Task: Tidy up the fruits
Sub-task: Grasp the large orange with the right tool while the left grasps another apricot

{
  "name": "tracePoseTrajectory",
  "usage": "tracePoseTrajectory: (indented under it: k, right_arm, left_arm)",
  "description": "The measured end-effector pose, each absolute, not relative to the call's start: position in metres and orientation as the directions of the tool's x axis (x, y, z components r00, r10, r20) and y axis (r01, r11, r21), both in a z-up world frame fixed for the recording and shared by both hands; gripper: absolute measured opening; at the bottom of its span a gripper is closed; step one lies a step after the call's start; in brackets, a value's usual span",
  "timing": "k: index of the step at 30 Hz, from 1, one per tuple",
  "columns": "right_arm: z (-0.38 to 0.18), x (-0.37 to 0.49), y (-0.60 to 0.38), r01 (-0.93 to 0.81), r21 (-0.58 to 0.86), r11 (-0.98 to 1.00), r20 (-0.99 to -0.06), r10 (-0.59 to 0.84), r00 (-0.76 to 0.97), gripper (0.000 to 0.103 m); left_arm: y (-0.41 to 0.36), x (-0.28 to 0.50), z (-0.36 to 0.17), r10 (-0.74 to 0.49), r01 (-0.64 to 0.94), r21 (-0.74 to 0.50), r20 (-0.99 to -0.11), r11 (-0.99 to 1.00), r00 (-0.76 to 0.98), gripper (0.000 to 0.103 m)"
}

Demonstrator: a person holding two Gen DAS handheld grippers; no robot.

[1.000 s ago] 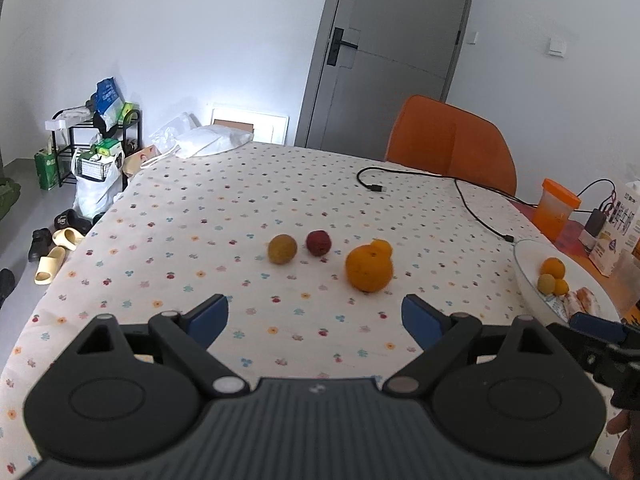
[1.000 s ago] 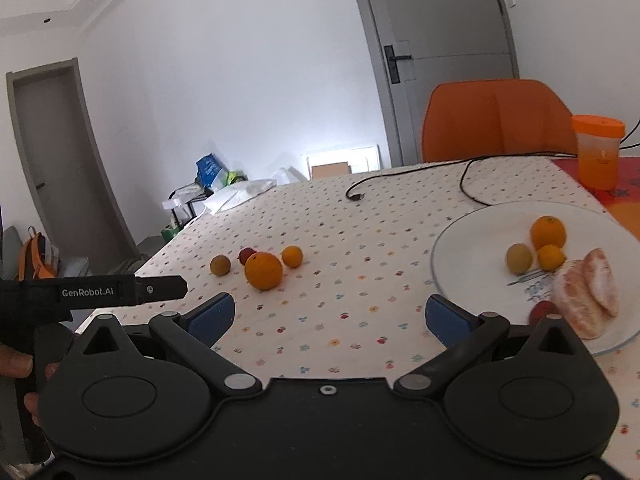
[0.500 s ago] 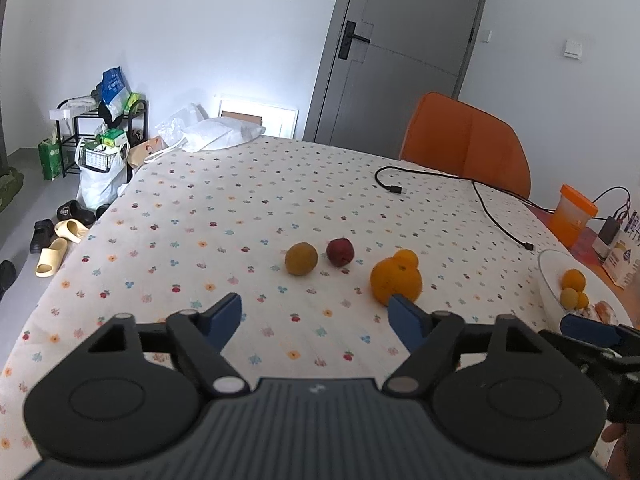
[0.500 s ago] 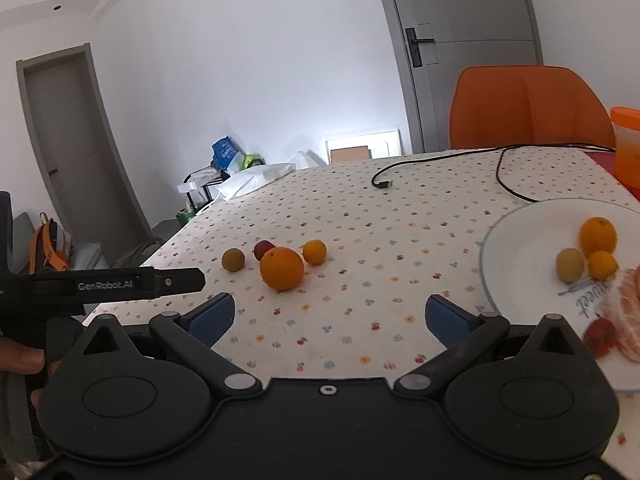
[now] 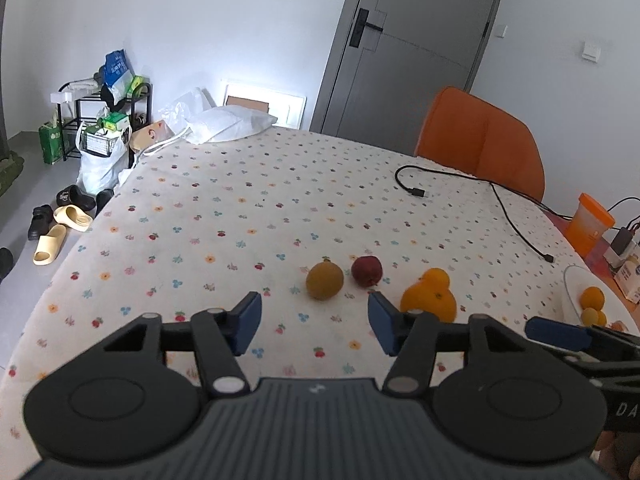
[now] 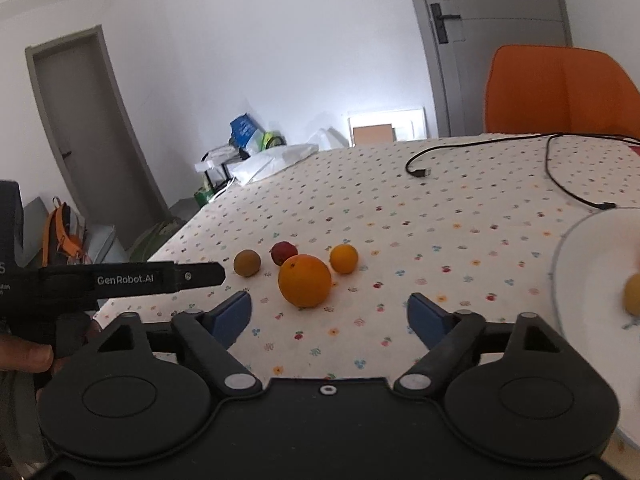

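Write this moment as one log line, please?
left claw: open, empty | right claw: open, empty | four fruits on table | plate: partly filled

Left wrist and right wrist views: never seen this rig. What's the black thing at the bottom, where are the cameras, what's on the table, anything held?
No robot: a person holds a two-finger claw in each hand, each with a fisheye camera looking forward along its fingers. The black shape at the bottom is the claw itself: left claw in one picture, right claw in the other. Both are open and hold nothing. On the flowered tablecloth lie four loose fruits: a large orange, a small orange, a red fruit and a brownish fruit. A white plate to the right already holds some fruit. A black cable lies further back.
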State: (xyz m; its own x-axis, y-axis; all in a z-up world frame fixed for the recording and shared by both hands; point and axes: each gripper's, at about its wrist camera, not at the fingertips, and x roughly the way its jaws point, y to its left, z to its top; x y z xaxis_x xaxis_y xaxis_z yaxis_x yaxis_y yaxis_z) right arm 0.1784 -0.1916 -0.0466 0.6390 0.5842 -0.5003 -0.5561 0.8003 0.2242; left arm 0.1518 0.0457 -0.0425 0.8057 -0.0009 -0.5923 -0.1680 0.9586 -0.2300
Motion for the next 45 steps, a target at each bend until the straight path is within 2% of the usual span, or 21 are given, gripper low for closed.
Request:
tracePoseTrajectory:
  k: [5, 14, 20, 21, 22, 23, 31, 34, 45]
  right_arm:
    - [-0.047, 0.190, -0.178, -0.574, 0.234, 0.785, -0.510, 0.602, 0.615, 0.076]
    - [-0.054, 0.208, -0.165, -0.578, 0.263, 0.773, -0.531, 0.616, 0.582, 0.061]
    - [-0.061, 0.217, -0.158, -0.580, 0.280, 0.765, -0.542, 0.624, 0.563, 0.060]
    - [-0.062, 0.218, -0.156, -0.582, 0.281, 0.763, -0.543, 0.626, 0.559, 0.056]
    - [-0.062, 0.219, -0.154, -0.585, 0.283, 0.760, -0.547, 0.629, 0.552, 0.042]
    - [-0.064, 0.221, -0.151, -0.585, 0.282, 0.761, -0.559, 0.626, 0.544, 0.039]
    - [-0.055, 0.222, -0.162, -0.576, 0.258, 0.776, -0.560, 0.606, 0.565, 0.038]
    - [-0.051, 0.219, -0.170, -0.566, 0.261, 0.782, -0.550, 0.602, 0.579, 0.038]
    - [-0.043, 0.207, -0.187, -0.556, 0.266, 0.788, -0.520, 0.603, 0.605, 0.038]
  left_arm:
    - [0.048, 0.162, -0.044, -0.006, -0.157, -0.217, -0.601, 0.963, 0.799, 0.049]
    - [0.054, 0.172, -0.048, -0.021, -0.141, -0.215, -0.613, 0.966, 0.790, 0.042]
    - [0.055, 0.179, -0.050, -0.037, -0.128, -0.221, -0.618, 0.967, 0.786, 0.042]
    - [0.055, 0.181, -0.051, -0.039, -0.128, -0.223, -0.619, 0.966, 0.784, 0.042]
    - [0.055, 0.182, -0.051, -0.041, -0.127, -0.225, -0.620, 0.966, 0.784, 0.042]
    - [0.055, 0.184, -0.051, -0.043, -0.125, -0.225, -0.620, 0.966, 0.783, 0.042]
    - [0.047, 0.196, -0.056, -0.053, -0.109, -0.215, -0.631, 0.970, 0.774, 0.034]
    - [0.042, 0.196, -0.056, -0.047, -0.108, -0.205, -0.631, 0.973, 0.775, 0.023]
    - [0.026, 0.177, -0.041, -0.030, -0.095, -0.173, -0.607, 0.980, 0.794, 0.023]
